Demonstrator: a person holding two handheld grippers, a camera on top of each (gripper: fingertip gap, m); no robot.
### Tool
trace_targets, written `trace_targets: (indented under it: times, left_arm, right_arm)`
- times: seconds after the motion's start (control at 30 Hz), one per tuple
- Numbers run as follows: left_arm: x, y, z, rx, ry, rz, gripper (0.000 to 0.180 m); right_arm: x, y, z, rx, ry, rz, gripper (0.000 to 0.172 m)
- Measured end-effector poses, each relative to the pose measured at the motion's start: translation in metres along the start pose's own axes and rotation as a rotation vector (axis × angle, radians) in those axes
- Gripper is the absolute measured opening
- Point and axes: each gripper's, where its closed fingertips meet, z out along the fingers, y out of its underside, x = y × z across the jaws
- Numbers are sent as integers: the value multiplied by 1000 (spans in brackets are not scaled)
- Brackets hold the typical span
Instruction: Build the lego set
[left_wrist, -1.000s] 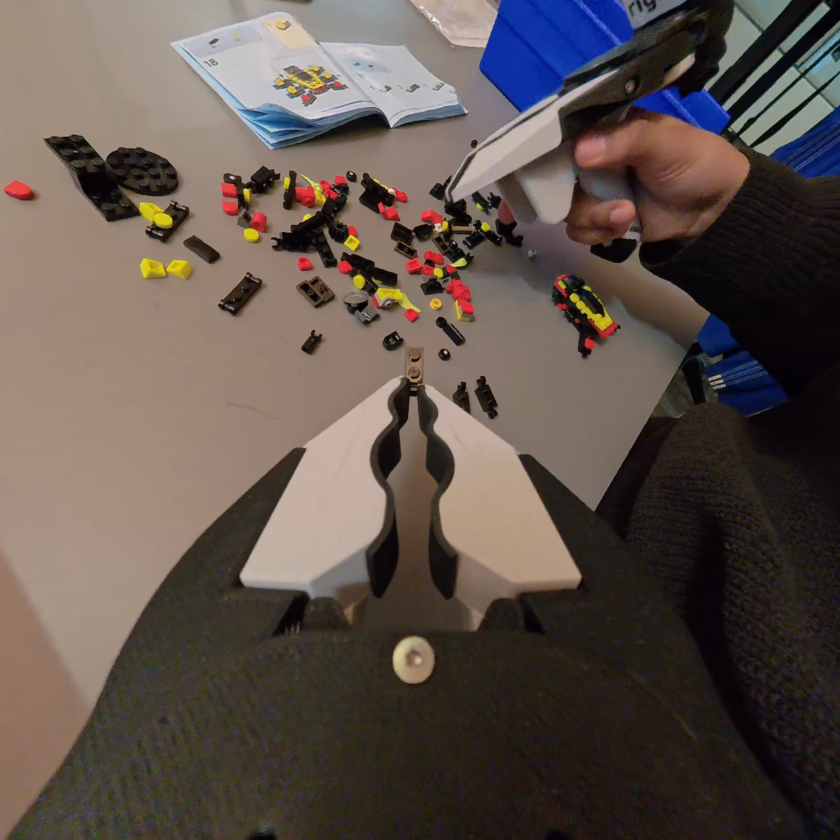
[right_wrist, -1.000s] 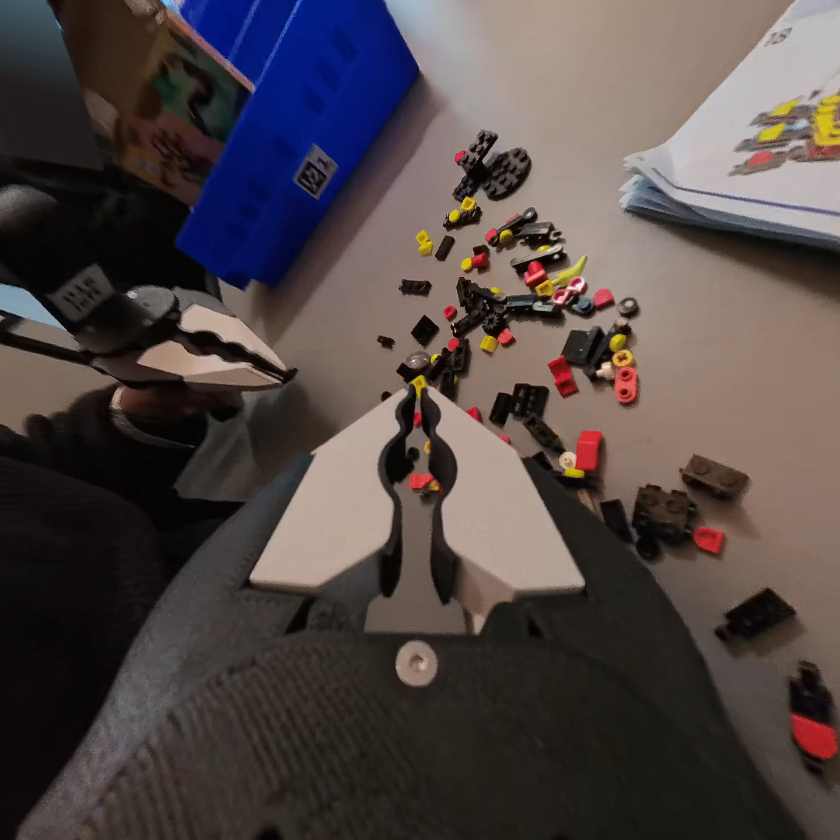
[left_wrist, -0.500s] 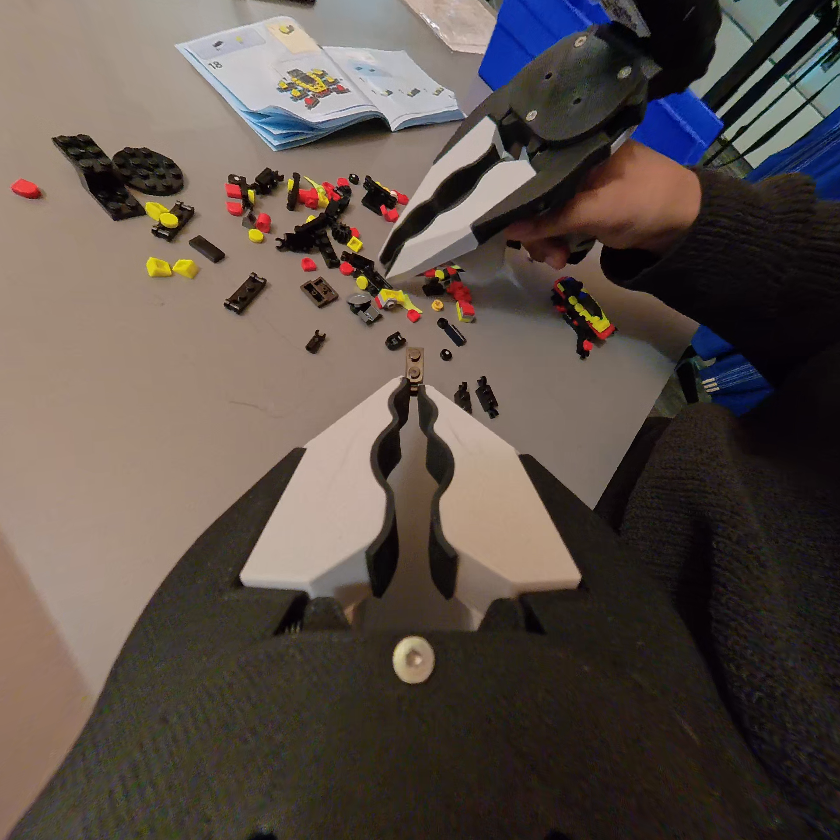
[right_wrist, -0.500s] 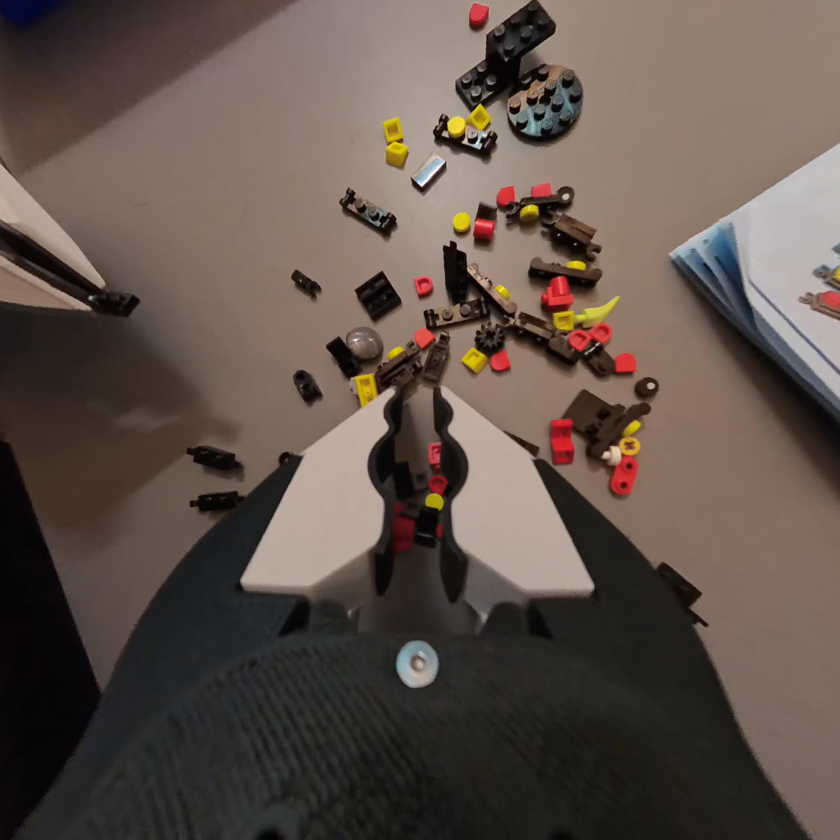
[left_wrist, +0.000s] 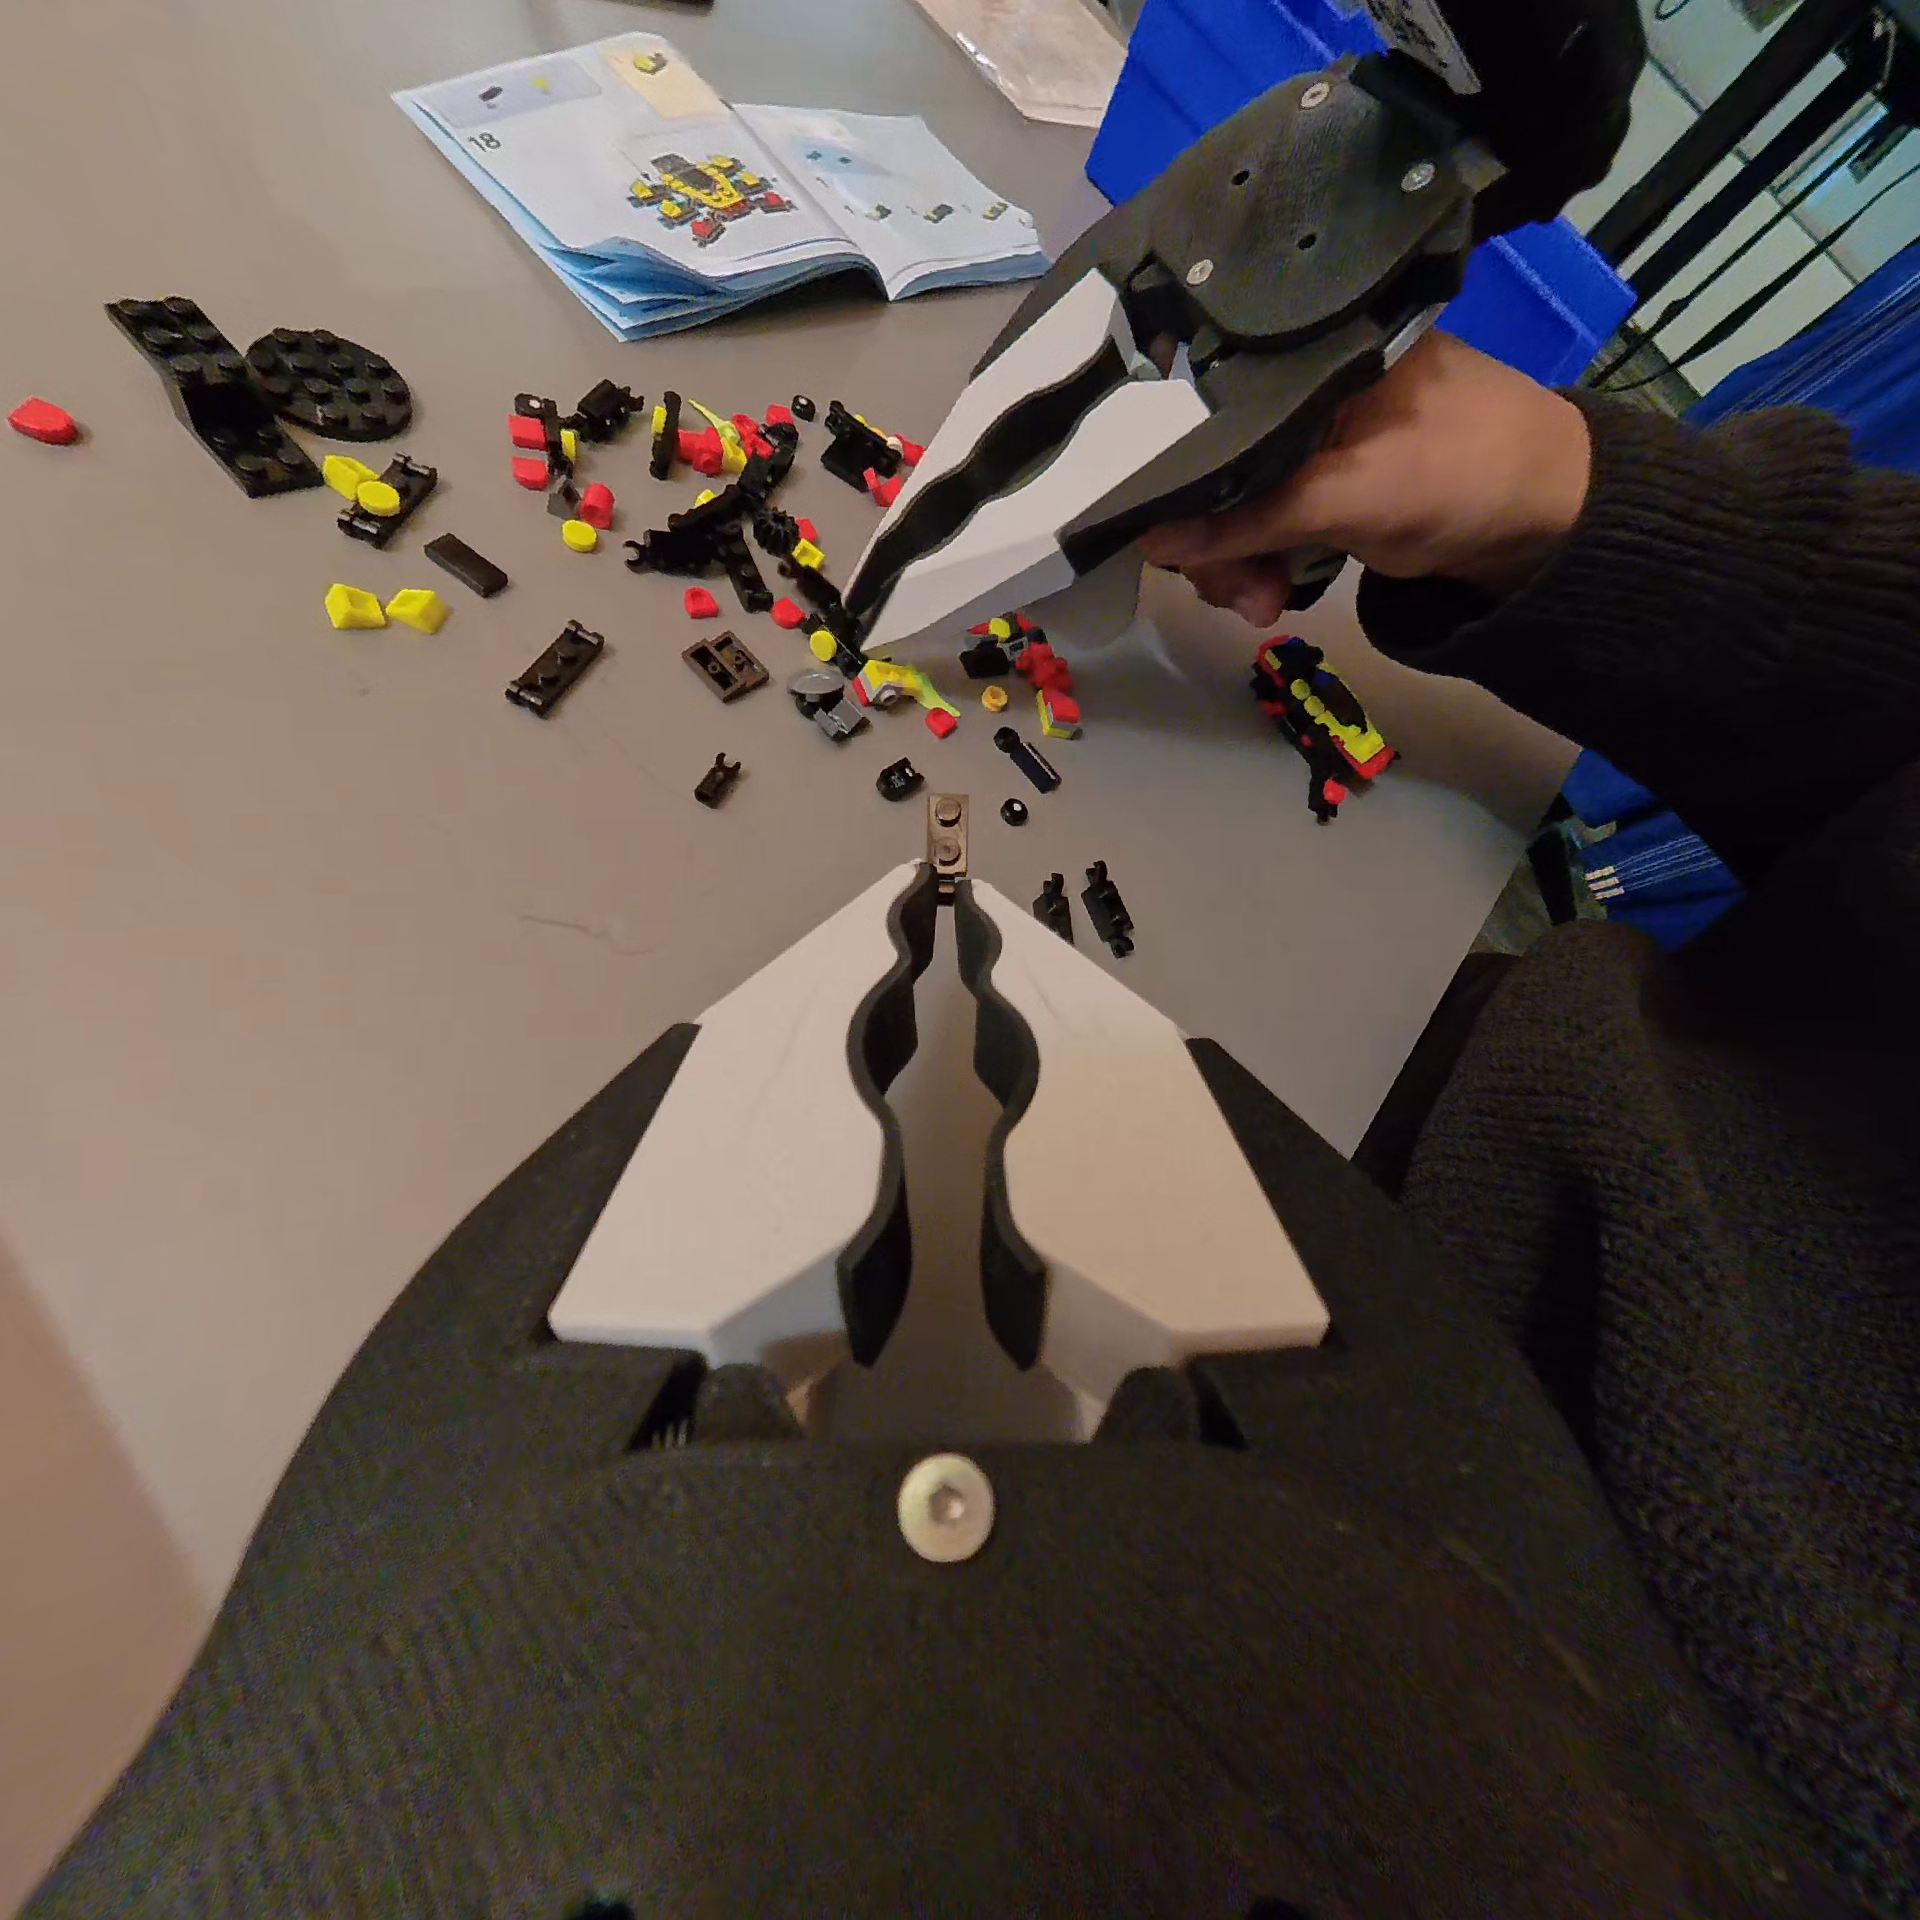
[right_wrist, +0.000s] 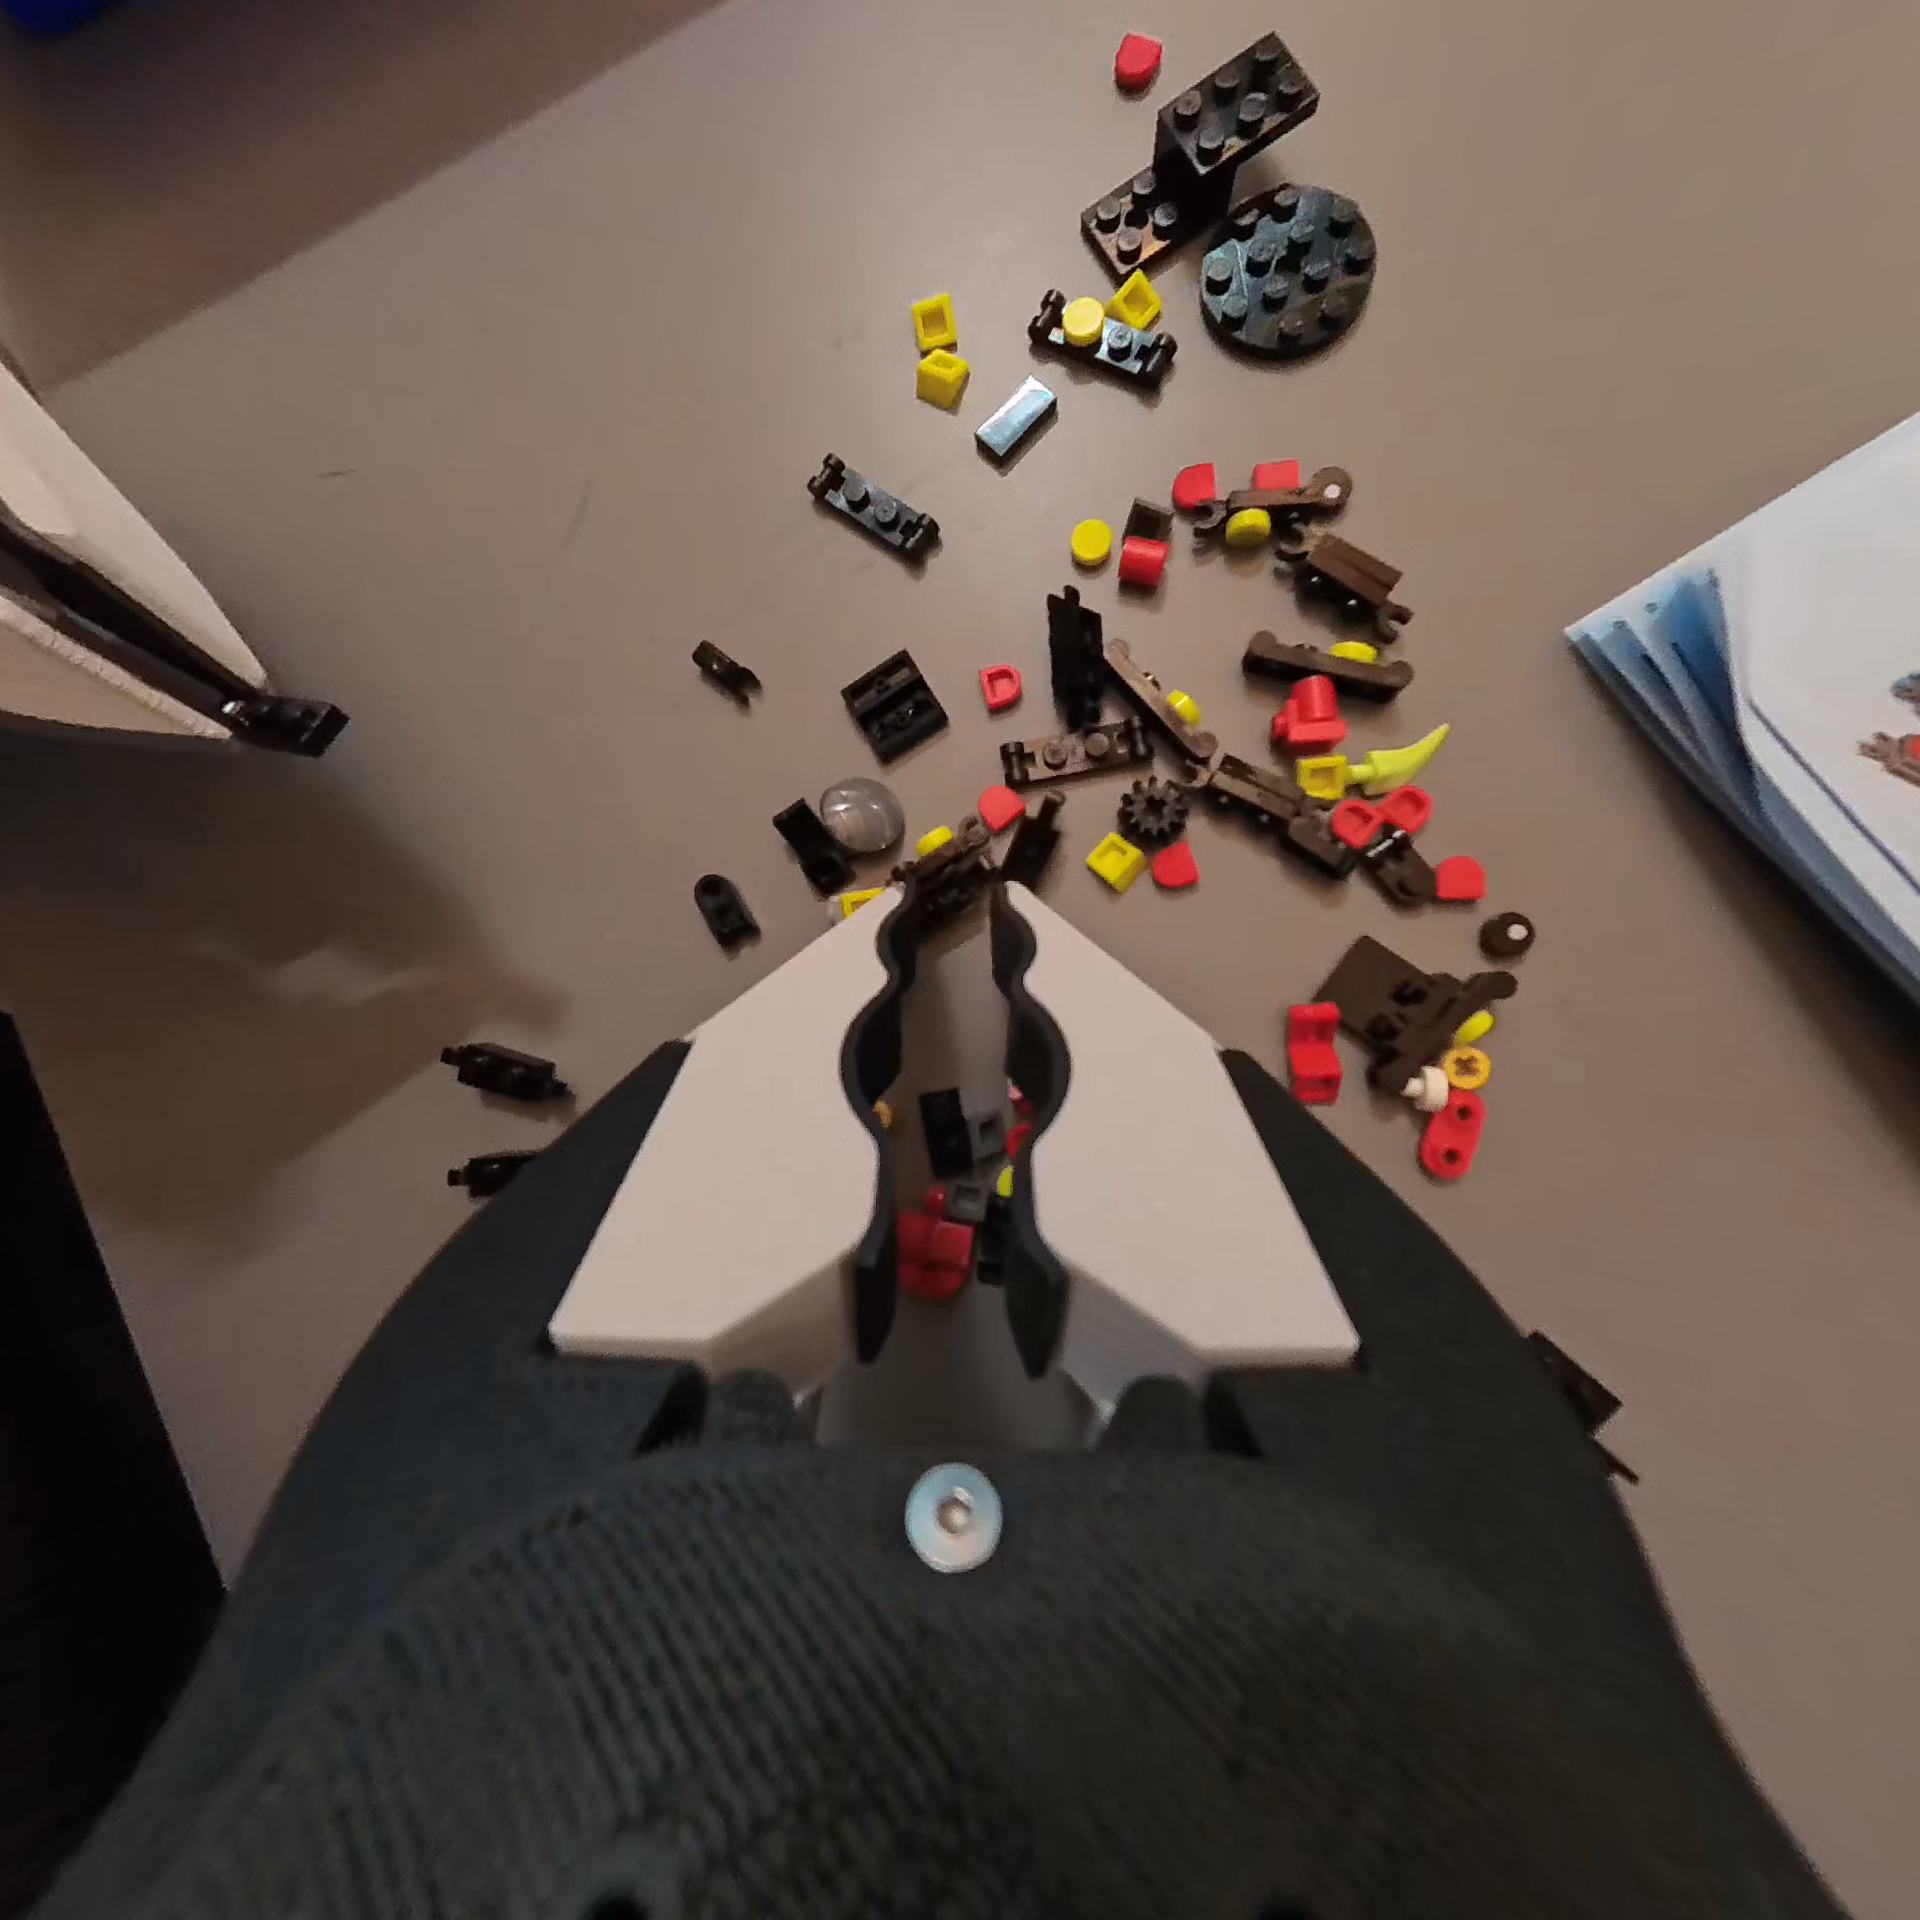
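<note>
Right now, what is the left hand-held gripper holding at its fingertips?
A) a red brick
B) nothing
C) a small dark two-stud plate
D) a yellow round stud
C: in the left wrist view the left hand-held gripper is closed on the end of a small dark plate with two studs, which sticks out forward past the tips above the table.

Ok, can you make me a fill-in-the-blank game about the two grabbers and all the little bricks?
1. The left gripper pinches a small ____ plate.
2. The open booklet lies on the ____ table.
3. The round studded plate is ____.
4. The curved horn piece is lime ____.

Missing words: black; grey; black; green
</note>
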Motion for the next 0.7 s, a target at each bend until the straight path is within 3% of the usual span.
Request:
trace_targets:
  times: [0.23,0.7]
  left_arm:
    - [0,0,1,-1,3,-2,0]
    - [-3,1,1,-3,-16,18,0]
  right_arm:
    - [10,-10,-6,36,19,3,10]
    - [18,-7,9,-65,45,-60,6]
